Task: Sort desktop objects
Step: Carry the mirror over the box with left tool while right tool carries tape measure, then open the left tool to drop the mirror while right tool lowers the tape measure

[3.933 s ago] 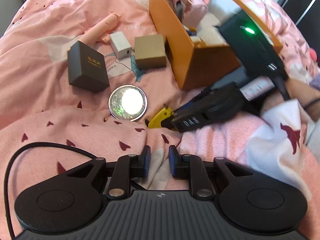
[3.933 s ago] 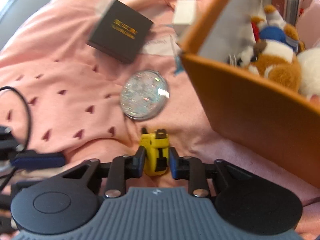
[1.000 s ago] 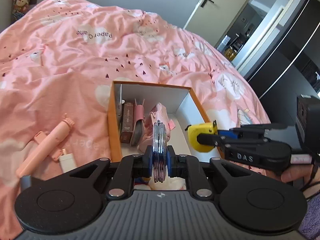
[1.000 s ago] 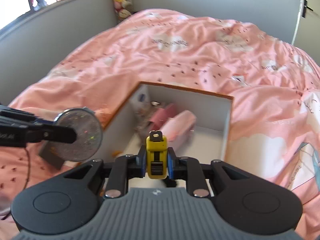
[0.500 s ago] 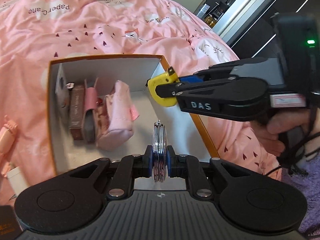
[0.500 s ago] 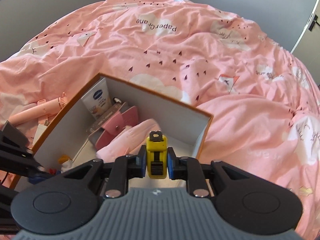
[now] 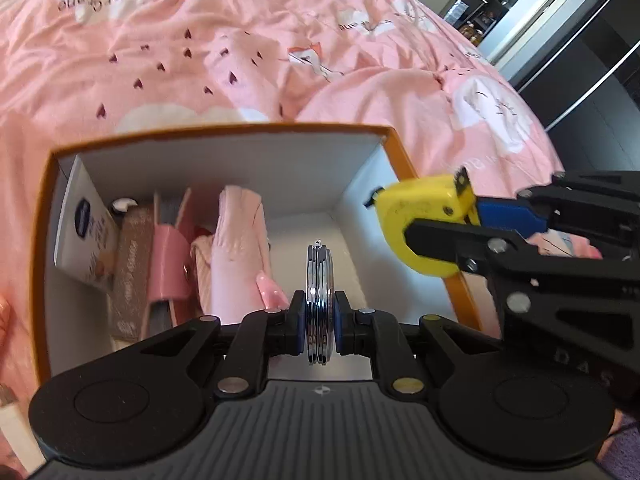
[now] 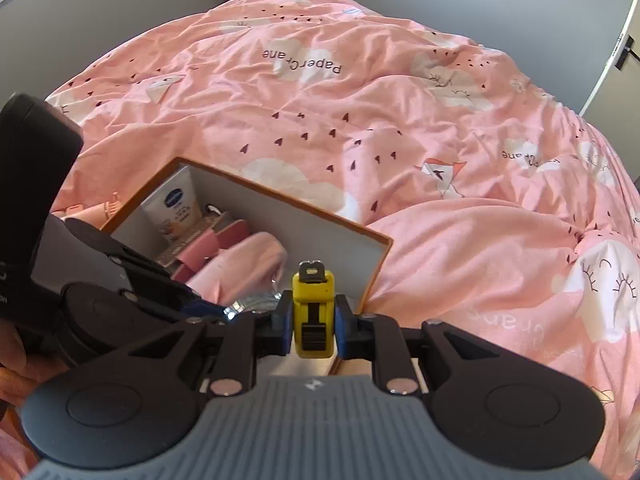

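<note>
Two loads hang over the box (image 7: 404, 156) at once. From the left wrist, the left gripper (image 7: 319, 322) is clamped on the round mirror (image 7: 319, 280), held edge-on above the bare floor in the box's right half. Along the left wall stand a tube (image 7: 86, 236), a brown case (image 7: 132, 264), a pink wallet (image 7: 170, 264) and a pink pouch (image 7: 236, 248). The right gripper (image 7: 472, 224) enters from the right, pinching the yellow tape measure (image 7: 416, 220) above the box's right wall, near its far right corner.

From the right wrist, the right gripper (image 8: 312, 320) is closed on the tape measure (image 8: 314, 312), which sits over the right wall of the box (image 8: 376, 268), not clearly inside it. The left gripper (image 8: 224, 308) crosses just to the left, with the mirror (image 8: 256, 303) showing as a chrome sliver.

My worry: released here, the tape may hit the rim and bounce onto the quilt (image 8: 460, 160). Both tools crowd one gap, so they could knock together; the mirror, dropped on edge, may roll or crack.
</note>
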A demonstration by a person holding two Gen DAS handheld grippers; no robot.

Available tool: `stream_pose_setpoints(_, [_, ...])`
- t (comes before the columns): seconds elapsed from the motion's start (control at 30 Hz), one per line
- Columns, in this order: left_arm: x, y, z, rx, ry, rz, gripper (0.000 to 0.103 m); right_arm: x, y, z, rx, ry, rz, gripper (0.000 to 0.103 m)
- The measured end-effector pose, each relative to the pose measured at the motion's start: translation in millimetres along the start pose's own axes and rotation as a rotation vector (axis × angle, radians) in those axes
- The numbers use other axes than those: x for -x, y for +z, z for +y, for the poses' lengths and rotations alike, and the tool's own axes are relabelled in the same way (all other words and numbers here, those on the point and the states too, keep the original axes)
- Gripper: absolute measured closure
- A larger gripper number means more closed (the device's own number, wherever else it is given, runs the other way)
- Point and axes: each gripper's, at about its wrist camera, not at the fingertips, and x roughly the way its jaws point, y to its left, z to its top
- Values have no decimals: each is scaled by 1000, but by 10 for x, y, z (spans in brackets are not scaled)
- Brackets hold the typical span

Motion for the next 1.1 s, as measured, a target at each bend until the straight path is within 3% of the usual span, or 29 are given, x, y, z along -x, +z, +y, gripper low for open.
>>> stream_pose_setpoints(0.1, [-87,51,62,11,27,12,88,-29,8,-45,-18,13,0,82])
stream_pose_setpoints(0.23, [-134,73,75,2,-11,7,88,-43,14,-64,-20,14,-3,82])
stream_pose_setpoints(0.5, [-165,158,84,-11,6,-7,86,-55,35,-65,-19,11,4,82])
stream_pose_setpoints(0.6, [-134,173,88,-12,-4,-15,77,-60,38,-71,-18,6,7,82])
stream_pose_setpoints(0.83, [137,171,54,-65,12,-88,76,-57,22,-62,-16,8,3,82])
stream_pose_setpoints(1.1, [553,40,106,-101,15,-158,76,-109,28,75,2,73,0,82])
